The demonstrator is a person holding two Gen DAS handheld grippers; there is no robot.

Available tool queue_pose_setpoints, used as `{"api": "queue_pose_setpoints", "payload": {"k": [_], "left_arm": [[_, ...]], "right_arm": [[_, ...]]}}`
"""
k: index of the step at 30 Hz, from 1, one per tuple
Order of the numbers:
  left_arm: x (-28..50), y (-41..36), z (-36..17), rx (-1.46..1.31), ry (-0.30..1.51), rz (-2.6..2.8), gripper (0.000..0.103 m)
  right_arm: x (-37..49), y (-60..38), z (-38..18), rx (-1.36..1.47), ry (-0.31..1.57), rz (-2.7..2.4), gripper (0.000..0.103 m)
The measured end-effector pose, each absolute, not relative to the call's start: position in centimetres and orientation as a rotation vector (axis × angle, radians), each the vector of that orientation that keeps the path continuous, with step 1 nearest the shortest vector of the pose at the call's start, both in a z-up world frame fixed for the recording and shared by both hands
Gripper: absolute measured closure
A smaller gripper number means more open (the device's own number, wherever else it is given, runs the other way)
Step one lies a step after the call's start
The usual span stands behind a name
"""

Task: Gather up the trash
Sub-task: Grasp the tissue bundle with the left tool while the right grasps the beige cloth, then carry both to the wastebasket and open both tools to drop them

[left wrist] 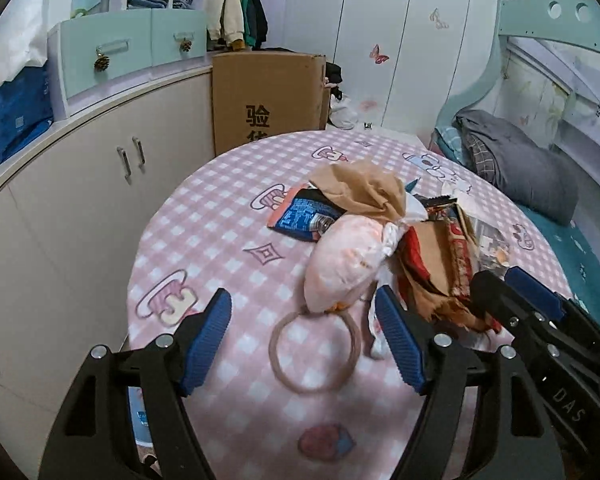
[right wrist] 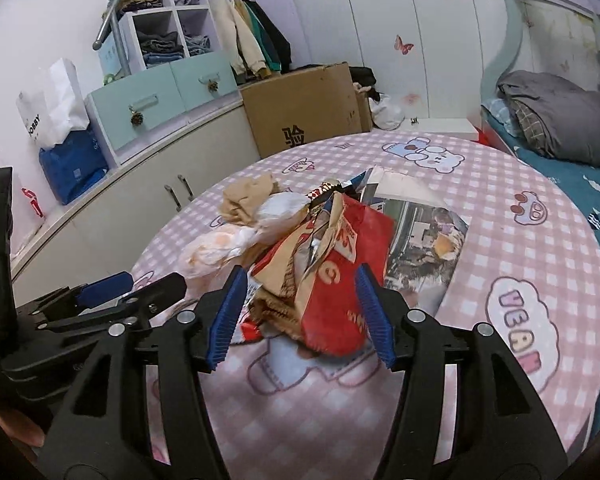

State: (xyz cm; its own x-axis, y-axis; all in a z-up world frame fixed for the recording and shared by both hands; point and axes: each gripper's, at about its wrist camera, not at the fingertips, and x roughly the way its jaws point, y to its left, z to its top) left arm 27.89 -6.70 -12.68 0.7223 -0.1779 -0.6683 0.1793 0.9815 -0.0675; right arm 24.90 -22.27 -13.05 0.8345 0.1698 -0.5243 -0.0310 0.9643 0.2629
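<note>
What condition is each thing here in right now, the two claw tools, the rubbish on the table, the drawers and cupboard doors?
Left gripper: open, above the hair band, holding nothing.
Right gripper: open, fingers either side of the red wrapper, not clamped.
Red wrapper: crumpled, torn open.
Pink plastic bag: knotted shut, lying in the pile.
Hair band: flat on the tablecloth.
Magazine: lying flat, partly under trash.
Cardboard box: standing upright.
Teal drawers: closed.
Cupboard doors: closed.

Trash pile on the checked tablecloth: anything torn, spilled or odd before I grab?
The brown paper bag is ragged and torn along its lower edge. A beige elastic hair band lies loose beside the pile, partly under the pink-white plastic bag. No spill visible.
</note>
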Motion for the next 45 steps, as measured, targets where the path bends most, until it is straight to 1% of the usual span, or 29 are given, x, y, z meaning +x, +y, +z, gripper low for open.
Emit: {"api": "queue_pose_setpoints", "payload": {"k": [2,7,12,19,20,21,22,23,27,32,34,35,36,38,39,45], "left_arm": [[28.6,-7.0,-13.0,0.006,0.74,-0.197,0.03],[29.4,-7.1,-13.2,-0.003,0.73,-0.218,0.03],[29.7,-7.0,-13.0,-0.003,0.715,-0.222,0.03],[29.6,-4.7,-12.8,-0.047,0.706,-0.211,0.03],[29.7,-4.6,-12.9,-0.044,0.712,-0.214,0.03],[29.8,-4.6,-13.0,-0.044,0.714,-0.221,0.03],[29.7,-4.7,-13.1,-0.04,0.714,-0.23,0.03],[29.8,-4.9,-13.2,-0.036,0.713,-0.237,0.03],[30.1,-5.7,-13.1,-0.028,0.704,-0.275,0.03],[30.9,-7.5,-13.8,-0.014,0.714,-0.309,0.031],[31.4,-7.9,-14.0,-0.024,0.727,-0.317,0.045],[31.5,-8.0,-14.1,-0.032,0.738,-0.322,0.063],[31.6,-8.0,-14.0,-0.048,0.745,-0.336,0.07],[31.4,-7.9,-13.8,-0.058,0.73,-0.332,0.077],[31.1,-7.7,-13.6,-0.064,0.718,-0.328,0.079],[28.6,-5.3,-11.1,-0.132,0.615,-0.324,0.082]], "right_arm": [[25.7,-22.5,-13.3,0.277,0.611,0.127,0.046],[25.8,-22.5,-11.6,0.237,0.562,0.127,0.045],[28.4,-21.1,-9.8,0.173,0.549,0.164,0.045],[33.2,-17.4,-10.7,0.096,0.638,0.252,0.046],[33.5,-17.2,-11.0,0.085,0.652,0.244,0.049],[34.0,-17.0,-11.4,0.076,0.668,0.24,0.06],[34.4,-17.1,-11.8,0.081,0.682,0.245,0.087],[34.5,-17.3,-11.9,0.088,0.68,0.248,0.095],[32.2,-18.8,-10.7,0.112,0.56,0.21,0.098],[30.3,-20.2,-9.7,0.122,0.507,0.187,0.098],[29.6,-20.7,-9.6,0.131,0.499,0.188,0.098],[29.4,-20.8,-9.5,0.131,0.493,0.188,0.098],[29.1,-20.9,-9.3,0.132,0.484,0.186,0.098],[28.5,-21.0,-8.9,0.141,0.465,0.192,0.098],[28.2,-21.0,-8.6,0.144,0.45,0.194,0.098],[25.4,-20.6,-5.8,0.16,0.328,0.199,0.098]]}}
